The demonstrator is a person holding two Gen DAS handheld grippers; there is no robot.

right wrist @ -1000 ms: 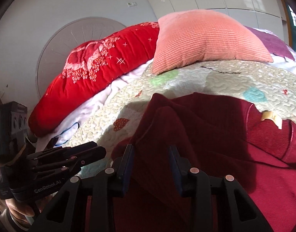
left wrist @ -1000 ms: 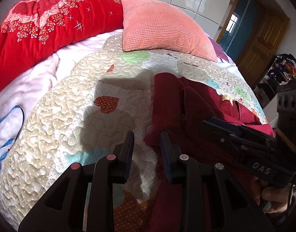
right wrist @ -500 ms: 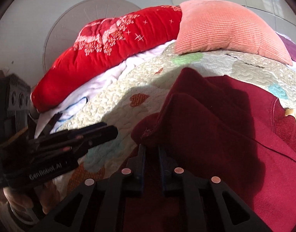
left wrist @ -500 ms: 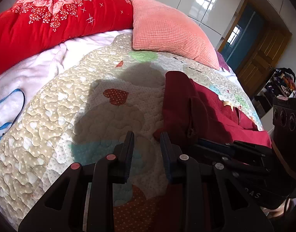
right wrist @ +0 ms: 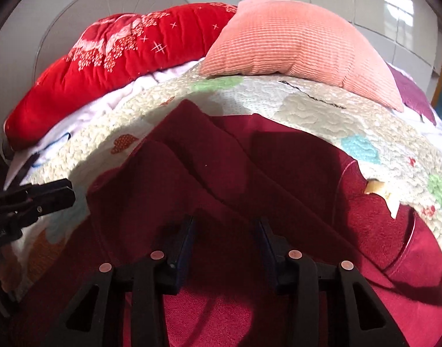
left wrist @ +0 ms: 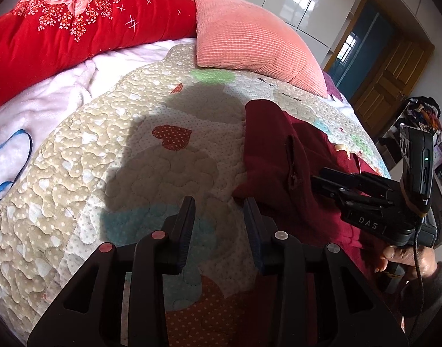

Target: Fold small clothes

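Half a second ago the right gripper had its fingers pinched together on the dark red garment; now they stand apart above the cloth, so it has let go. I judge a flap has just been laid over and the fold stands partway done. The left gripper keeps its fingers apart, holding nothing, over the quilt with the garment's edge at its 2 o'clock. The garment lies on the bed, right of centre. Counted: one garment, two grippers, one pink pillow at 12 o'clock, one red bolster at 10 o'clock.
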